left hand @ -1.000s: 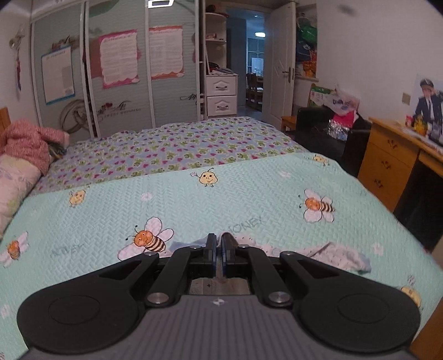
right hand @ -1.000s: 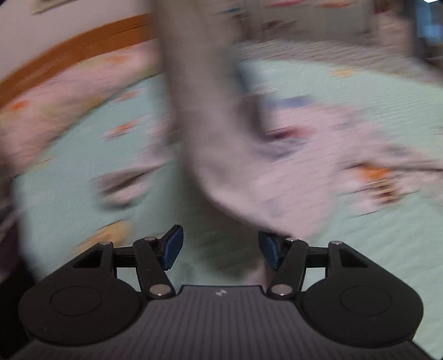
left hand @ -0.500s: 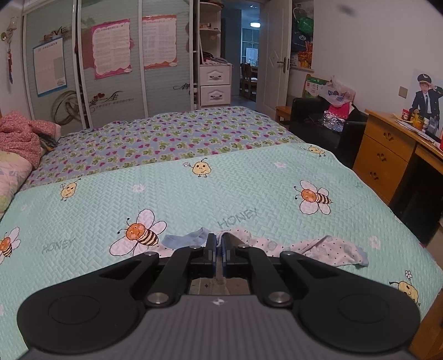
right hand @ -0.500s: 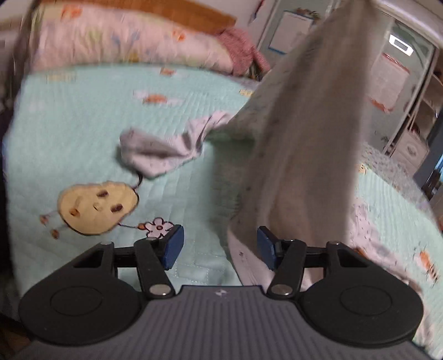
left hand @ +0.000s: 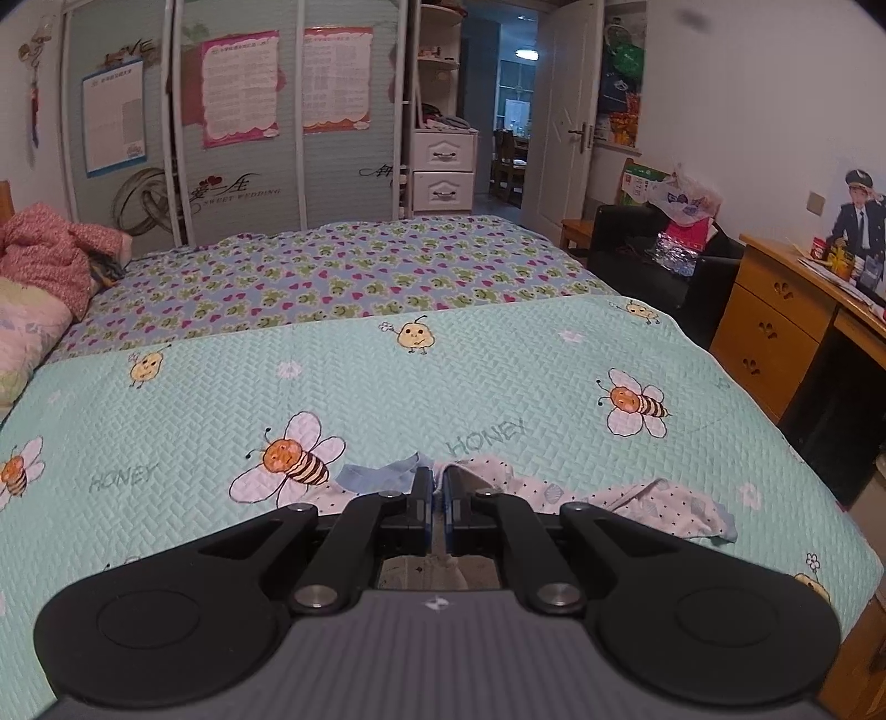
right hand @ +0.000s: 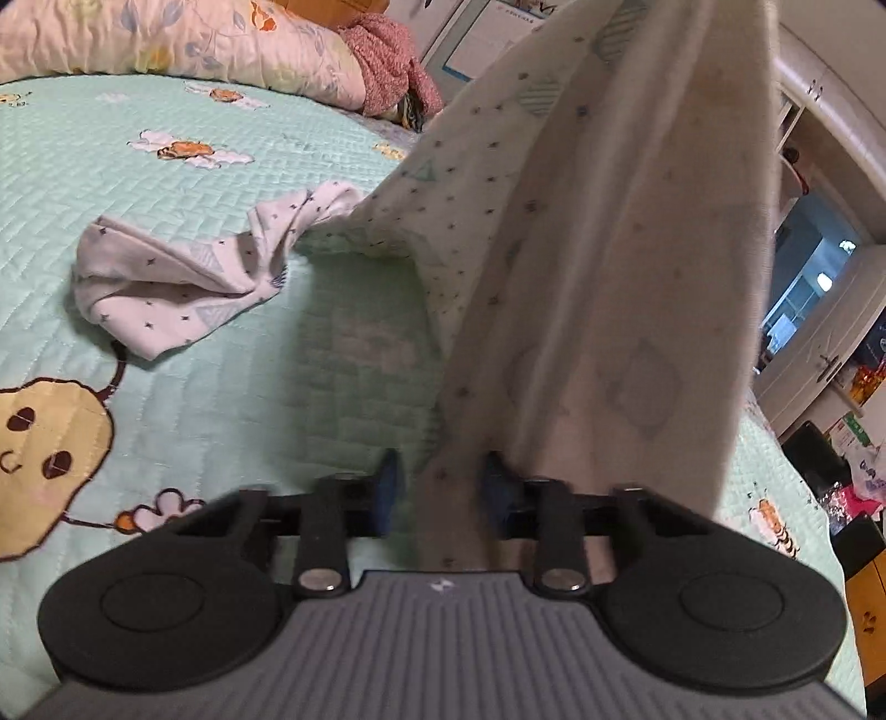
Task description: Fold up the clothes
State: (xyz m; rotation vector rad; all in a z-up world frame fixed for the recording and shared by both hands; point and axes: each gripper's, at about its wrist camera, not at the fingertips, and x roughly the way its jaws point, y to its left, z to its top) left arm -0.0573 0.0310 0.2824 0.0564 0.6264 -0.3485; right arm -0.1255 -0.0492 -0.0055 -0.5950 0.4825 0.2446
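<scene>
A white garment with small dark dots and pale blue trim lies partly on the mint bee-print bedspread (left hand: pixel 498 376). In the left wrist view my left gripper (left hand: pixel 438 490) is shut on a fold of the garment (left hand: pixel 637 498), which trails to the right. In the right wrist view the same garment (right hand: pixel 609 249) hangs down from above in a long drape. One sleeve (right hand: pixel 183 277) rests crumpled on the bed at left. My right gripper (right hand: pixel 441 487) has its jaws closing around the drape's lower edge. The right pad touches the cloth and a gap remains at the left pad.
Pillows (right hand: pixel 166 39) and a pink knitted garment (left hand: pixel 50 255) lie at the head of the bed. A purple frog-print sheet (left hand: pixel 343 277) covers the far half. A wooden desk (left hand: pixel 775 332) and a dark chair (left hand: pixel 653 260) stand beyond the bed's right edge.
The right gripper swung and rolled toward the hanging cloth, and its jaws narrowed around the lower edge. The left gripper stayed shut, and more of the garment now shows on the bed.
</scene>
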